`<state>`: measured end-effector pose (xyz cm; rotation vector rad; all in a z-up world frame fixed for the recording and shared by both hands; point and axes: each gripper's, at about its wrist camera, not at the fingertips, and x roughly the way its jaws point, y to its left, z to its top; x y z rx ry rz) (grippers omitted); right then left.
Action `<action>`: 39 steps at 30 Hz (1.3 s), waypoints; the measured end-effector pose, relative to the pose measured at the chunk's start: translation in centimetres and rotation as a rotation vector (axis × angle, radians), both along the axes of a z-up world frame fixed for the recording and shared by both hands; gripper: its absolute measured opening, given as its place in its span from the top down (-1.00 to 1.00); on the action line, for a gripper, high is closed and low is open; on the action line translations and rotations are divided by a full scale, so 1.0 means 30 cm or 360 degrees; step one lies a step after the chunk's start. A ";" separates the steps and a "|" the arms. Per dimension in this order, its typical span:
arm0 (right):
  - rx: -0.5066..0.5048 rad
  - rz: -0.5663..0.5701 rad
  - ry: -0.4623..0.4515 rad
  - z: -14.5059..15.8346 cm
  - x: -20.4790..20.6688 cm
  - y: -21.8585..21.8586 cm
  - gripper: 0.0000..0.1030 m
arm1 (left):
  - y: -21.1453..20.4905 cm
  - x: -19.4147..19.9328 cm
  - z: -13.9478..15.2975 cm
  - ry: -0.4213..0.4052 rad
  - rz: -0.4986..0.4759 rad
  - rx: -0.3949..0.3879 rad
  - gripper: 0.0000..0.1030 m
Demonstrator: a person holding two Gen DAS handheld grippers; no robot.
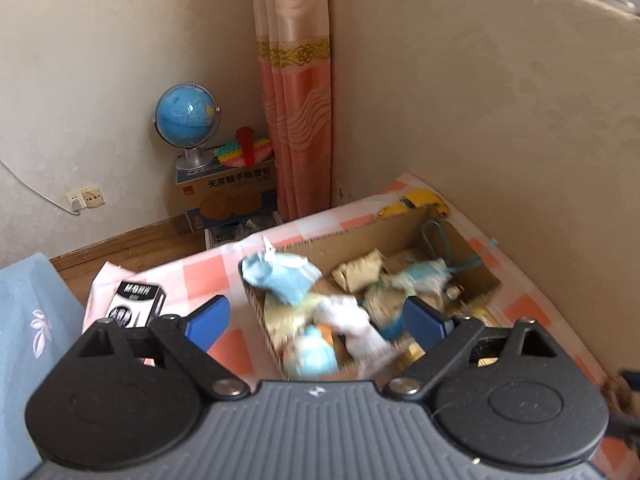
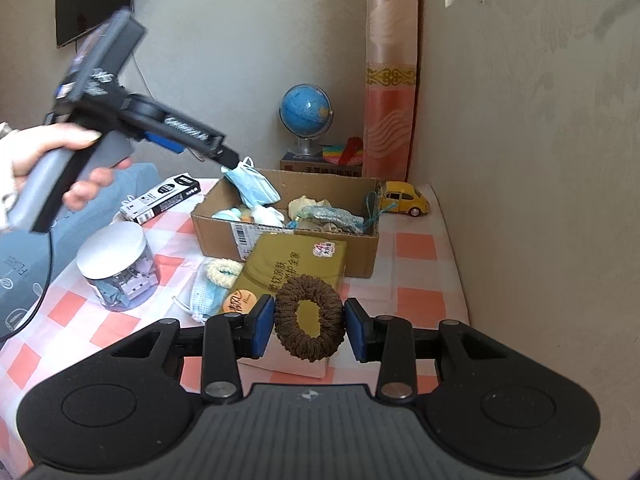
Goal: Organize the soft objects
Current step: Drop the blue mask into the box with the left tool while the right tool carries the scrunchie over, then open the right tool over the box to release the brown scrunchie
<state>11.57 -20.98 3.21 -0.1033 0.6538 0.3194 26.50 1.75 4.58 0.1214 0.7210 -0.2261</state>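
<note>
Brown knitted scrunchie [image 2: 309,317] sits clamped in the right gripper [image 2: 309,326]; the left gripper [image 1: 316,322] gapes wide above the cardboard box [image 2: 308,216], a blue face mask [image 2: 251,186] draped over its rim.

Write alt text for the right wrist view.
The right gripper holds a brown scrunchie above a checked table. Beyond, the left gripper hovers by a blue mask at a cardboard box rim.

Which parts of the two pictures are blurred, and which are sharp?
Left wrist view: the cardboard box contents are smeared by motion, while the left gripper stays sharp. Right wrist view: mostly sharp, brown scrunchie included; only the person's hand is slightly blurred.
</note>
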 end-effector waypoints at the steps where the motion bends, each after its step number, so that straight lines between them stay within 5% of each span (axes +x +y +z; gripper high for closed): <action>1: 0.0003 0.0003 -0.0001 0.003 -0.003 0.002 0.16 | 0.003 -0.030 0.010 -0.0011 0.0000 -0.0009 -0.84; 10: 0.0039 0.0031 -0.0005 0.034 0.016 0.023 0.16 | 0.027 -0.334 0.050 -0.0105 0.0111 -0.0133 -0.96; 17: 0.0044 0.0019 -0.0010 0.064 0.111 0.035 0.16 | 0.001 -0.507 -0.012 -0.0156 0.0187 -0.0085 -0.99; 39: -0.0008 -0.0006 0.0104 0.040 0.698 0.135 0.16 | 0.045 -0.518 -0.174 -0.0014 0.0223 -0.0100 -0.98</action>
